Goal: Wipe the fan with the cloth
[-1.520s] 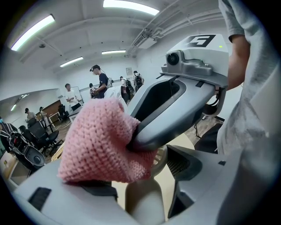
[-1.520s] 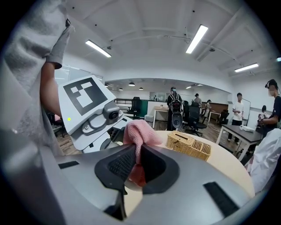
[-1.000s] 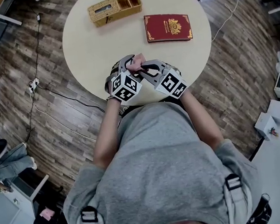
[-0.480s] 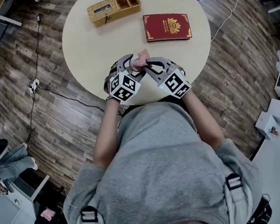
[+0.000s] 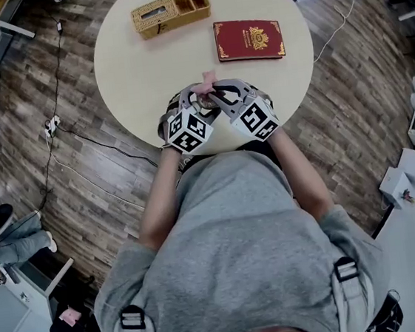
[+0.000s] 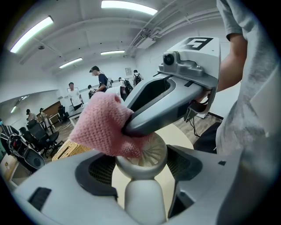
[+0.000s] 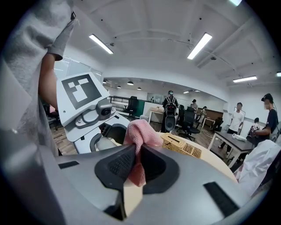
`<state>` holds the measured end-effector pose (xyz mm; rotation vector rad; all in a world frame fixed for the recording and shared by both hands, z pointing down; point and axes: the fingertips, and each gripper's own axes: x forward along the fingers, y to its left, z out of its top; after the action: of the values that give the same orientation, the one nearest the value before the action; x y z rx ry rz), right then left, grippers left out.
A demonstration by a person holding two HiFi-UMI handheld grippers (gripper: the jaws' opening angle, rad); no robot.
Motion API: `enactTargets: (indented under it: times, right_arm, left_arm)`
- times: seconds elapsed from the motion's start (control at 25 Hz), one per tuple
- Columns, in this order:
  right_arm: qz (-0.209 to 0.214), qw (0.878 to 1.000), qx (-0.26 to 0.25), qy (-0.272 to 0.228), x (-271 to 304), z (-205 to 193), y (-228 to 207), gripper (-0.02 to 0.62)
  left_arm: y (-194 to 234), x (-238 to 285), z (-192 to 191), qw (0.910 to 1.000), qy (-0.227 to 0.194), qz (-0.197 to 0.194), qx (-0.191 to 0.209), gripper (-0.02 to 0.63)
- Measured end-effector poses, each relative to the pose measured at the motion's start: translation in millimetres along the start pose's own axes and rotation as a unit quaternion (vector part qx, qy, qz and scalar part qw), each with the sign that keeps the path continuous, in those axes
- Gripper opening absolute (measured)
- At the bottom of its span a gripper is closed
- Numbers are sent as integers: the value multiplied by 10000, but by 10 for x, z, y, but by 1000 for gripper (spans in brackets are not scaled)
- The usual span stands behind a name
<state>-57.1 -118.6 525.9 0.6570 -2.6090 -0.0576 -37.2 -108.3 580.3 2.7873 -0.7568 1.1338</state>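
Over the counter's point(image 5: 138, 80) near edge, the left tongs point(image 6: 142, 173) clasp the fan point(image 6: 150, 154). The right tongs point(image 7: 137, 165), clenched on the cloth point(image 7: 140, 132), press it against the fan's face.

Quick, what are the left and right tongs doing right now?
Left tongs: closed on the fan.
Right tongs: closed on the pink cloth, which is pressed against the fan.

Hand-held grippers point(image 5: 194, 96) point(image 5: 219, 92) two; fan point(image 6: 147, 154), cloth point(image 6: 102, 126), book point(image 5: 249, 39), basket point(image 5: 170, 12) one each.
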Motion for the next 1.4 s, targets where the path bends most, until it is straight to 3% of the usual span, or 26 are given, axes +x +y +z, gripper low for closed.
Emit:
enactTargets:
  times: [0.76,1.4]
  right_arm:
    - [425,9989,-152,96,82,51,294,43]
    - [551,9984,-24,-97,-305,-53,212,44]
  left_arm:
    - [-30,-29,-8,10000,-19,54,-7,370]
    - [96,-83,148,9978,-75,467,-468,370]
